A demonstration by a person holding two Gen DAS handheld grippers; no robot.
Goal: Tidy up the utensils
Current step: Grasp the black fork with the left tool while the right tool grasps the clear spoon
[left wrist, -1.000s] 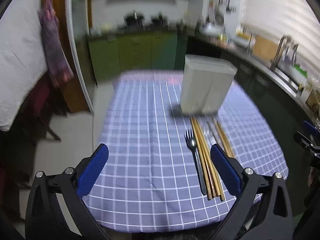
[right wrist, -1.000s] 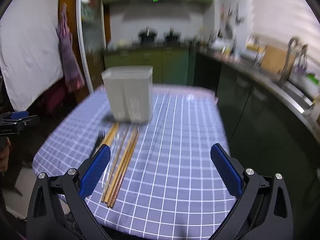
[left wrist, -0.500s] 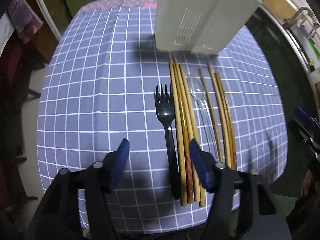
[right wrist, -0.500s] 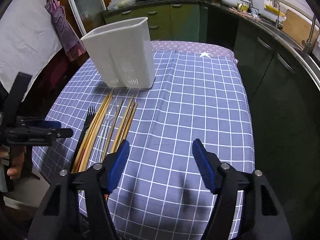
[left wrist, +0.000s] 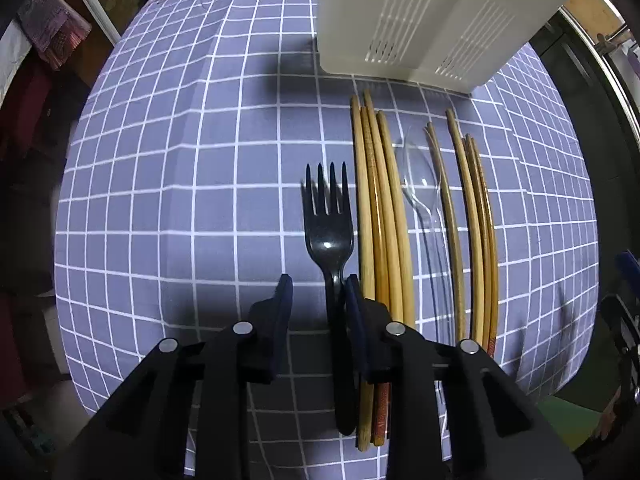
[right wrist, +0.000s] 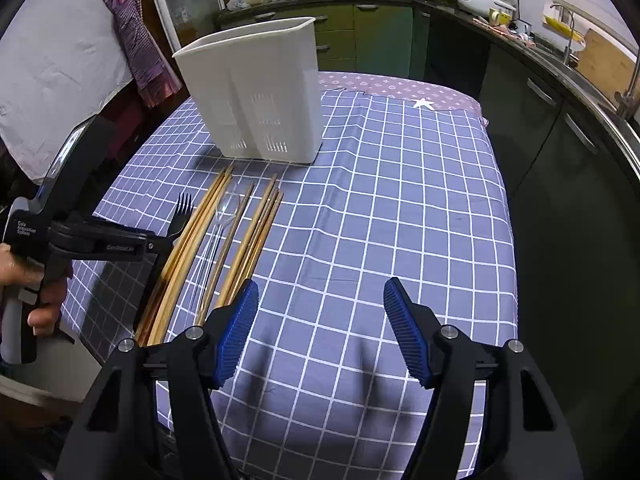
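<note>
A black plastic fork (left wrist: 328, 220) lies on the checked cloth, tines toward the white slotted utensil holder (left wrist: 432, 16). My left gripper (left wrist: 316, 292) is low over the fork's handle, its jaws narrowed around it; the right pad touches the handle and a gap stays at the left pad. Right of the fork lie wooden chopsticks (left wrist: 380, 208), a clear plastic spoon (left wrist: 420, 184) and more chopsticks (left wrist: 476, 220). In the right wrist view my right gripper (right wrist: 320, 300) is open and empty above the cloth, right of the chopsticks (right wrist: 248, 240); the fork (right wrist: 180, 216) and holder (right wrist: 256, 88) show there too.
The table (right wrist: 400, 200) has a blue-grey checked cloth; its edges drop off left and right. Green kitchen cabinets (right wrist: 380, 36) and a dark counter with a sink (right wrist: 580, 64) run behind and to the right. An apron (right wrist: 136, 44) hangs at the left.
My left gripper has dropped down to the fork's handle and its jaws have narrowed around it. My right gripper has lowered slightly and stays open.
</note>
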